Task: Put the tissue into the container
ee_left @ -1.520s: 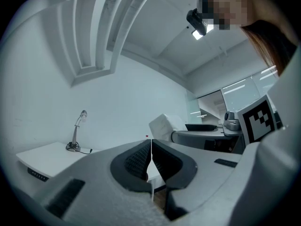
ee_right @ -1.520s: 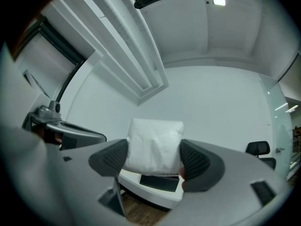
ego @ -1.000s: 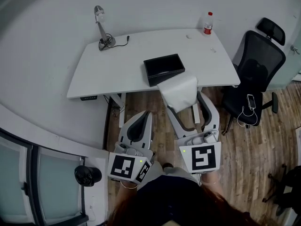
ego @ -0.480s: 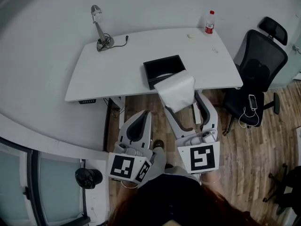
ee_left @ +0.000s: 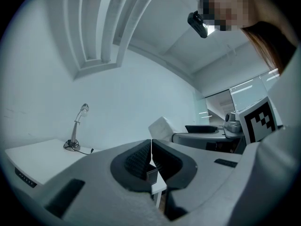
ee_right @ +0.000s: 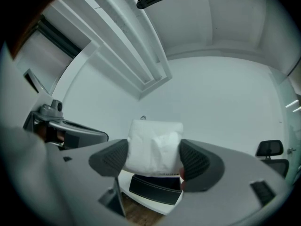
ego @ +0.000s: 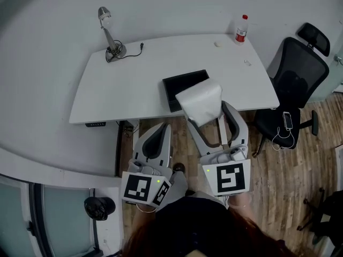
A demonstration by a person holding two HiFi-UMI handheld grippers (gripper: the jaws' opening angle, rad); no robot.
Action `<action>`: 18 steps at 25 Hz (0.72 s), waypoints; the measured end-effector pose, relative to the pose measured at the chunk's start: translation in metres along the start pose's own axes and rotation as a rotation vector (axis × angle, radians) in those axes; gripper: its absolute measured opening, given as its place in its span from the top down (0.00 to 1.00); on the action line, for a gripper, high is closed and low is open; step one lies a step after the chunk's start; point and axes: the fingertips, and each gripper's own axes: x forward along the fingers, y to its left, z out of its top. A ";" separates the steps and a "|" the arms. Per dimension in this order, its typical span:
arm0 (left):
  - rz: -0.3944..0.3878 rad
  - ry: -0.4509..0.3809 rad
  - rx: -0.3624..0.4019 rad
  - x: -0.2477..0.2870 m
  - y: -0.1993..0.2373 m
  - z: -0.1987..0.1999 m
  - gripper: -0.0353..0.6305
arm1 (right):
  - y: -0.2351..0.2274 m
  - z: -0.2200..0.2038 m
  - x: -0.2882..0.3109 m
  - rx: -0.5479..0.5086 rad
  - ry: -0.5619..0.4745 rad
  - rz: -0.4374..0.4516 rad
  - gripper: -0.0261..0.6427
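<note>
At the far left of the white bench (ego: 123,92) a desk lamp (ego: 109,35) is standing. I am holding the left gripper (ego: 159,131) low, short of the bench's front edge and over the wooden floor, nose aiming at the bench; its jaws are pressing together with nothing between them (the left gripper view shows only a thin seam (ee_left: 151,147)).

Right of centre, the black container (ego: 179,84) is lying open near the front edge. The tissue (ego: 201,101), a soft white pack, is hanging in the air. In the head view it is overlapping the container's near right corner, and its far edge is pointing toward the wall. It is looking almost as broad as long, so I cannot name its long axis.

The right gripper (ego: 209,114) is reaching forward, its jaws spread wide and clamping the pack's two sides (ee_right: 154,145), with the container (ee_right: 155,188) showing beneath. Further right, a bottle (ego: 242,30) is standing at the back, and an office chair (ego: 295,74) is sitting beside the bench.
</note>
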 end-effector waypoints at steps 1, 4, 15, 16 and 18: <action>-0.002 0.001 -0.002 0.004 0.003 0.000 0.91 | -0.001 -0.002 0.005 0.001 0.008 -0.001 0.41; -0.011 0.004 -0.006 0.017 0.010 -0.002 0.91 | -0.007 -0.008 0.017 0.002 0.024 -0.007 0.41; -0.037 0.009 -0.019 0.054 0.041 -0.003 0.91 | -0.020 -0.020 0.063 0.006 0.057 -0.032 0.41; -0.039 0.010 -0.021 0.057 0.045 -0.004 0.91 | -0.020 -0.022 0.067 0.006 0.063 -0.034 0.41; -0.041 0.011 -0.025 0.062 0.053 -0.005 0.91 | -0.021 -0.026 0.076 0.008 0.074 -0.039 0.41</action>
